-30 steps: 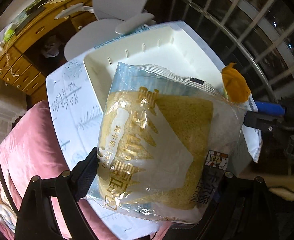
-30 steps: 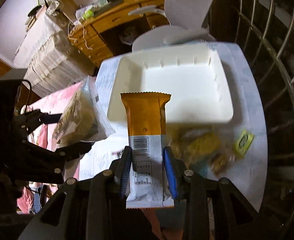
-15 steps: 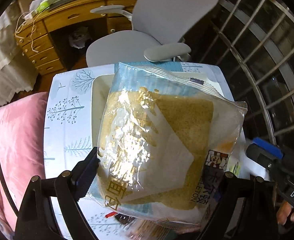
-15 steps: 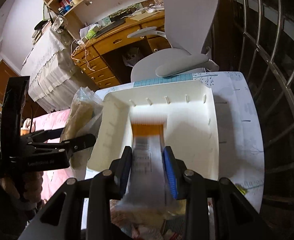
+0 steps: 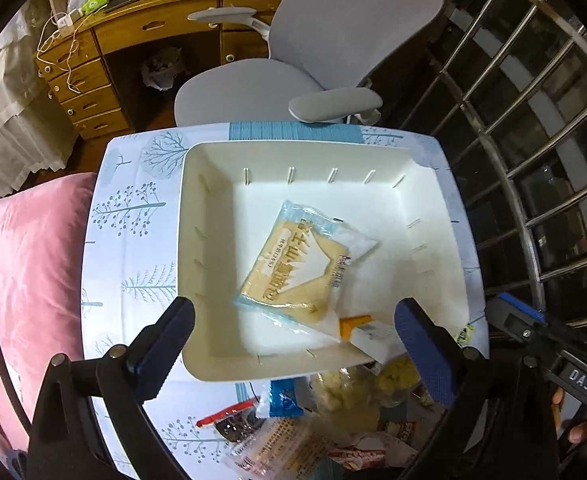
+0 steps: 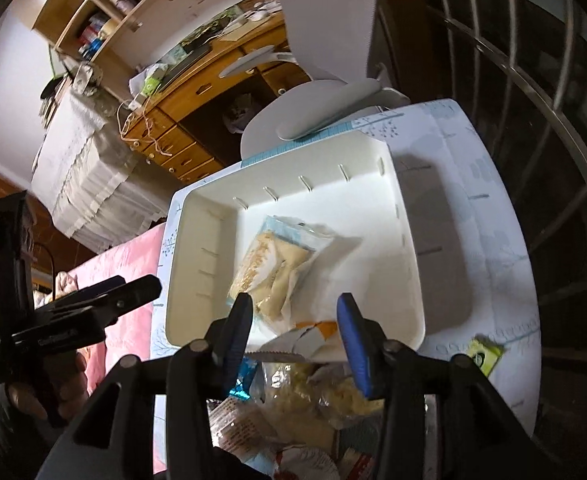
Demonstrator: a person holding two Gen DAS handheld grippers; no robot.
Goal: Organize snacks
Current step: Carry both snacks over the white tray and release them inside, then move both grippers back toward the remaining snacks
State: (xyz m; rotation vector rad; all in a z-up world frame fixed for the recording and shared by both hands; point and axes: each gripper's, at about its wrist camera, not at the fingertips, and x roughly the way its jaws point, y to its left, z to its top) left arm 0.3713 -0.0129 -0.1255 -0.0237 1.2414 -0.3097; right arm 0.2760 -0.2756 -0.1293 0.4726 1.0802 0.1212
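Left wrist view: room w/ wooden desk [image 5: 141, 36] at 11 o'clock, grey office chair [image 5: 293, 60] at 12, metal window bars [image 5: 533, 120] at 2. Table w/ tree-print cloth [image 5: 129, 240] carries white bin [image 5: 197, 240]. Inside bin: bread pack [image 5: 297, 272] flat on the floor, long axis approx 1-to-7 o'clock; orange-white bar [image 5: 367, 334] leans on near wall at 5 o'clock, orange end inward. Loose snack pile [image 5: 313, 432] outside bin at 6. Left gripper [image 5: 297, 344] jaws wide apart, holding nothing. Right gripper [image 6: 295, 332] jaws apart too, bar [image 6: 313, 340] lying loose between them.
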